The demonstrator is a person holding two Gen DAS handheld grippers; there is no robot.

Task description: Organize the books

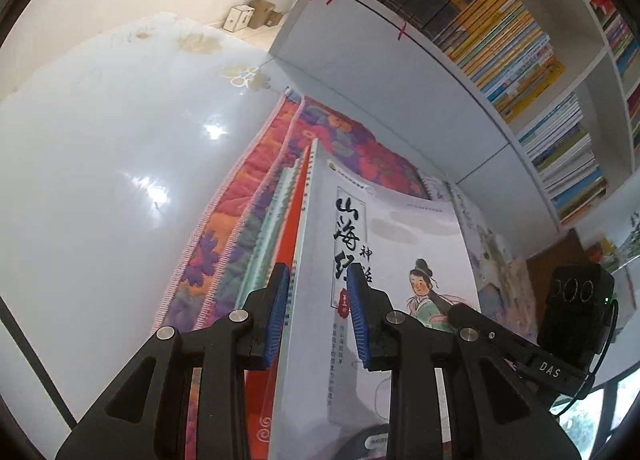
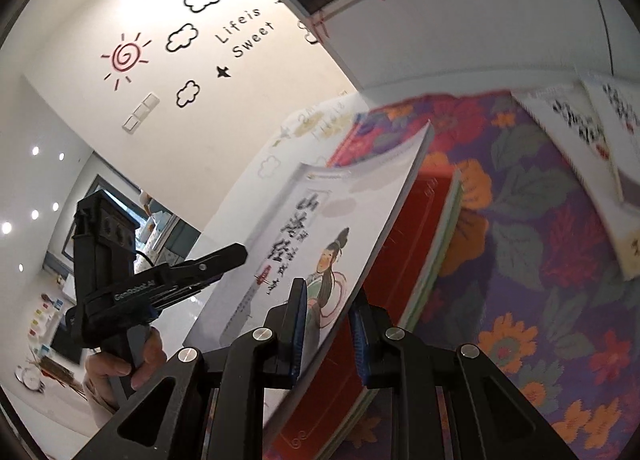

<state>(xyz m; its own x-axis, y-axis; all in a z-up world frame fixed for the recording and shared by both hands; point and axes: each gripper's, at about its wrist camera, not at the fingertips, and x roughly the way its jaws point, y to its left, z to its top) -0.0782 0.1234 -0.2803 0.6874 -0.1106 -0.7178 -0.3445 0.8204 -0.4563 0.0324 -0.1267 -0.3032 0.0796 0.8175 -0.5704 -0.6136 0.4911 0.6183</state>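
1. Books [image 1: 384, 260] form a small stack whose top volume has a white cover with black calligraphy and a painted figure; a red-covered book [image 1: 286, 260] and teal-edged volumes lie under it.
2. This stack is held up tilted over a floral mat [image 2: 540, 260] of purple, red and orange, which lies on a glossy white bench [image 1: 100, 180].
3. Left tool [image 1: 318, 314] straddles the spine edge of the stack, its blue pads closed against the white cover on one side and the red book on the other.
4. Right tool [image 2: 330, 326] is clamped on the opposite corner of the same stack, one pad on the white cover, the other beneath.
5. In the right wrist view the left tool appears beside the stack's far edge, with the person's hand [image 2: 120, 368] wrapped around its grip.
6. Two more white books [image 2: 600, 164] lie flat on the mat beyond the stack, blurred.
7. Behind the mat stands a white bookshelf [image 1: 400, 72] packed with rows of dark and colourful spines.
8. Wall decals [image 2: 192, 40] of a sun, clouds and lettering show behind the stack.
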